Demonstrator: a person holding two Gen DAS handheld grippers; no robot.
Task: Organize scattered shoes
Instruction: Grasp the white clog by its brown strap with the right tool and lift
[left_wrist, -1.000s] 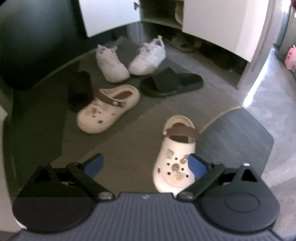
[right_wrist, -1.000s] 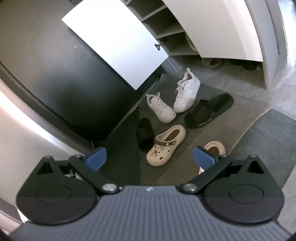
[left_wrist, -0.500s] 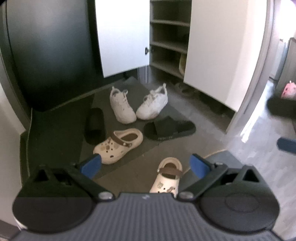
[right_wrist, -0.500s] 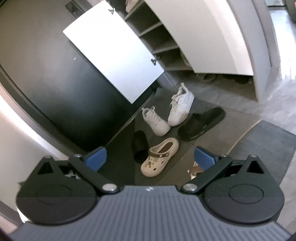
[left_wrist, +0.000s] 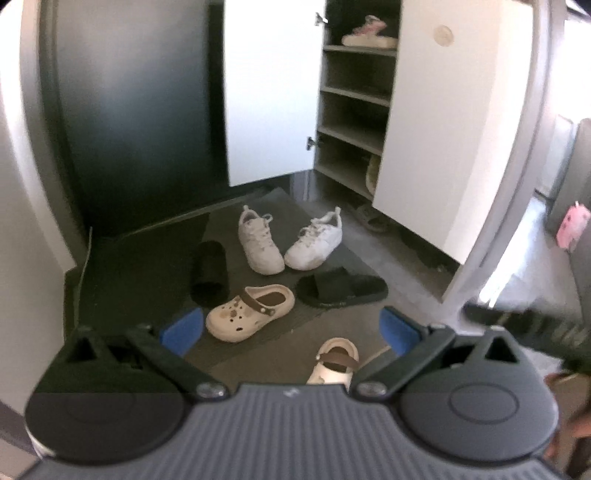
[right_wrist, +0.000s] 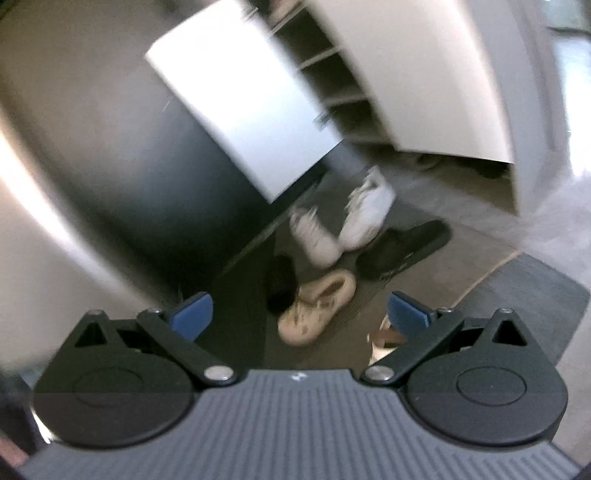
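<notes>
Ahead of the left gripper (left_wrist: 291, 328), whose blue pads stand wide apart and empty, a black slide (left_wrist: 209, 271) lies farthest left with its long axis running away from the claw. Next, a cream perforated clog (left_wrist: 249, 312) lies slantwise just beyond the pads, toe toward the left pad. Behind it two white laced sneakers (left_wrist: 288, 240) stand with toes together and heels splayed toward the shoe cabinet (left_wrist: 354, 110). Right of them a second black slide (left_wrist: 341, 288) lies crosswise. The other clog (left_wrist: 334, 360) sits nearest, heel away, half hidden by the claw. The camera has pulled back and tilted up since a second ago, showing more shelves. The right gripper (right_wrist: 299, 317) is likewise spread wide, its view blurred.
</notes>
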